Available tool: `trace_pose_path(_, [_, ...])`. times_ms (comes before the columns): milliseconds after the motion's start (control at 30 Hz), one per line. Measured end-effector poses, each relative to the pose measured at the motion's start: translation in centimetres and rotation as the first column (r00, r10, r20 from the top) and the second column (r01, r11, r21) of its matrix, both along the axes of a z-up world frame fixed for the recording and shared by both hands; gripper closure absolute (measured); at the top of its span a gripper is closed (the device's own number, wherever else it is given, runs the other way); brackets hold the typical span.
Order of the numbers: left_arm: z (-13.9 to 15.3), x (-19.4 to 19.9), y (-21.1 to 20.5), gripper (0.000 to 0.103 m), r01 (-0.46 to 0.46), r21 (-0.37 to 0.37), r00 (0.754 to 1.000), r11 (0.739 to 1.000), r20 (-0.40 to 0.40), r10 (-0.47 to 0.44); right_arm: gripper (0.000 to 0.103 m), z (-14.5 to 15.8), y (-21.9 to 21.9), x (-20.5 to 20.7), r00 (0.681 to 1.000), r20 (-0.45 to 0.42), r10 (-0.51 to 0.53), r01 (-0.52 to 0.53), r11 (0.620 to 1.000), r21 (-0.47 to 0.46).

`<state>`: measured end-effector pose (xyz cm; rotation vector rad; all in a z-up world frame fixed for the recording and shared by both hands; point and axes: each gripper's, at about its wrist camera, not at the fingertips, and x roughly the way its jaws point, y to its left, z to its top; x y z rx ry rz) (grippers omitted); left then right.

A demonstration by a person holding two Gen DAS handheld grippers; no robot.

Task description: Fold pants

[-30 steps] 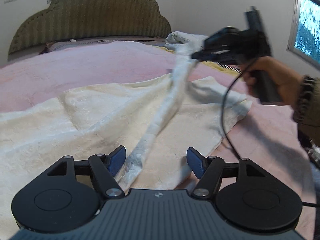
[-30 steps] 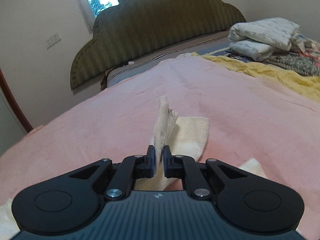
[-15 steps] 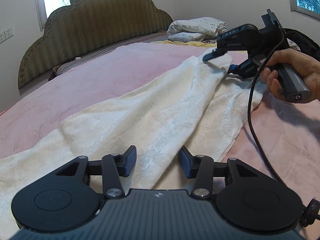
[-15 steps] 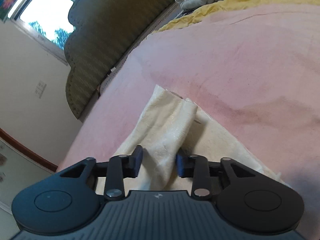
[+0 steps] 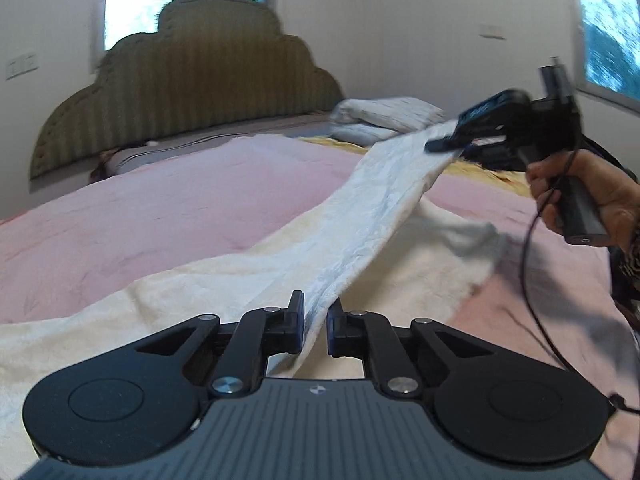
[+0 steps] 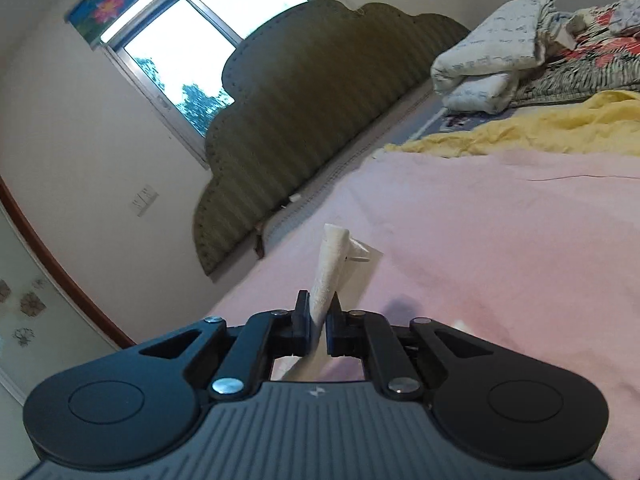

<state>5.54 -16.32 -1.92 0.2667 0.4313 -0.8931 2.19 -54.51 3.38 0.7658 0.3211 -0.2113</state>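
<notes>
Left tongs (image 5: 315,322): clenched on pants (image 5: 372,216) fabric, jaws just closed. Right tongs (image 6: 318,316): clenched on another edge. Pants: cream, strip lifted taut between both, remainder spread on pink bed (image 5: 140,216). Folding apparently begun; no finished fold visible.

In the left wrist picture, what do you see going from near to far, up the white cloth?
Left claw shut on cream-white crinkled pants → right claw pinching their far end → folded white bedding → white wall.
</notes>
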Motion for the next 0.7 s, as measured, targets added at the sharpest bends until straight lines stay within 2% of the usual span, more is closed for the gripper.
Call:
trace_pose_path(100, [-1.4,-1.3,-0.7,0.091,0.057,0.072,0.998,0.996,0.004,-0.058,0.095,-3.0,-0.7,-2.0,0.988,-0.148,-0.044,0.046,0.999,0.012])
trace_pose_path(167, [-2.1,-1.7,-0.7,0.091,0.065,0.084,0.998,0.994,-0.002,-0.065,0.095,-5.2,-1.3,-3.4,0.981,-0.182,-0.067,0.082,0.994,0.075])
trace_pose_path(233, [-2.0,-1.6,-0.3,0.091,0.066,0.075,0.998,0.995,-0.007,-0.065,0.095,-6.5,-1.3,-4.6,0.981,-0.17,-0.091,0.112,0.987,0.119])
trace_pose_path(433, [-1.0,-1.8,1.6,0.092,0.097,0.049,0.995,0.994,0.017,-0.098,0.095,-4.3,-0.1,-6.6,0.985,-0.12,-0.126,0.13,0.991,0.026])
trace_pose_path(533, [-1.7,-2.0,1.6,0.092,0.111,0.07,0.994,0.991,0.007,-0.112,0.095,-4.7,-0.2,-7.3,0.981,-0.15,-0.126,0.131,0.991,0.022])
trace_pose_path(633, [-2.6,-1.9,1.4,0.092,0.129,0.101,0.992,0.986,-0.012,-0.129,0.095,-5.5,-0.2,-8.6,0.979,-0.144,-0.147,0.157,0.985,0.064])
trace_pose_path(700, [-3.2,-1.7,1.0,0.091,0.132,0.135,0.991,0.982,-0.019,-0.13,0.095,-6.2,-0.3,-8.2,0.971,-0.195,-0.139,0.151,0.987,0.05])
